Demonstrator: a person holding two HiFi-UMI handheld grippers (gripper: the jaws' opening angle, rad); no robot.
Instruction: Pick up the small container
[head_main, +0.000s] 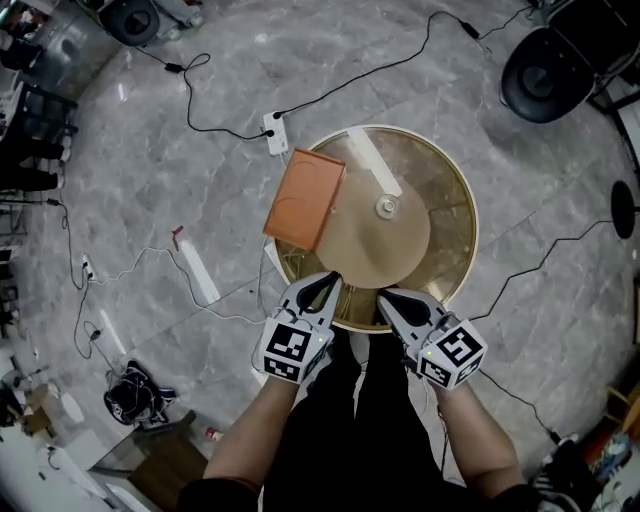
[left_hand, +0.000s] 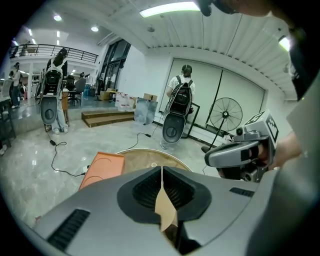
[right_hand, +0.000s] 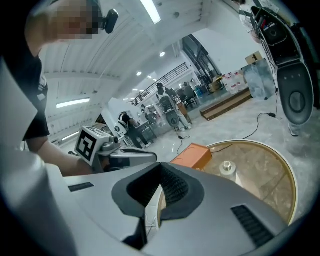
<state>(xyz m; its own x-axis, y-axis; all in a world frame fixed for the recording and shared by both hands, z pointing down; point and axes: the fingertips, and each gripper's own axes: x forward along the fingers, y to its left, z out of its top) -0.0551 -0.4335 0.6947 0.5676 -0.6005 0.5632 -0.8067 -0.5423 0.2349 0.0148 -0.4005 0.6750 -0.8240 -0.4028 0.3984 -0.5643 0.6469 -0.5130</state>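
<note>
The small container, a pale little pot with a knob, stands near the middle of the round gold-rimmed glass table. It also shows in the right gripper view and, tiny, in the left gripper view. An orange flat box lies on the table's left edge, overhanging it. My left gripper and right gripper hover side by side at the table's near rim, well short of the container. Both have their jaws shut with nothing between them.
Cables and a white power strip lie on the grey marble floor beyond the table. A black chair base stands far right, a dark bag near left. People with backpacks and a fan stand farther off.
</note>
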